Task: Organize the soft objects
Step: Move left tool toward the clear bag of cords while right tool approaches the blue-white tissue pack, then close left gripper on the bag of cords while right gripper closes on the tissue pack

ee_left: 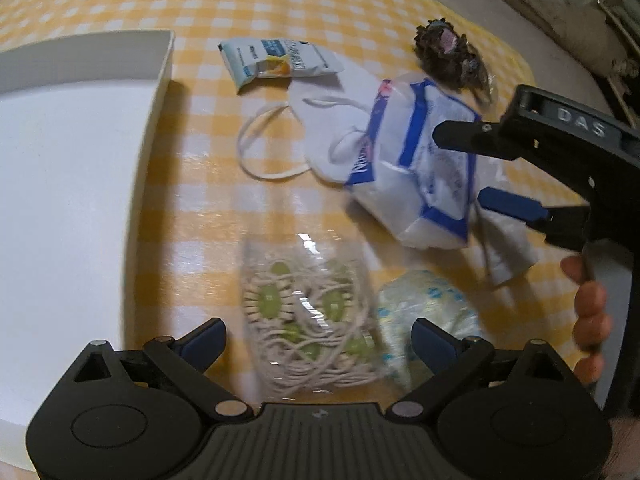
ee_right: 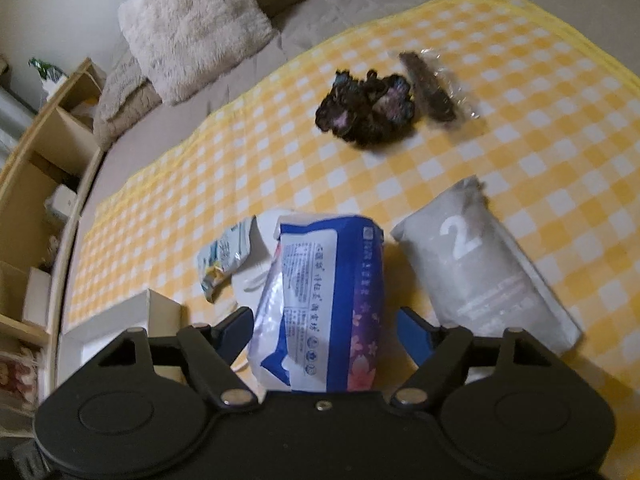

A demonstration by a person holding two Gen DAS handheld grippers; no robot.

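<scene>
My left gripper (ee_left: 318, 340) hangs wide apart over the clear bag of corded beads (ee_left: 308, 320) on the yellow check cloth (ee_left: 200, 0), right gripper (ee_right: 322, 330) straddles the blue-white tissue pack (ee_right: 320, 292) w/ pads not yet pressing, white box (ee_left: 80, 152) beside.
</scene>
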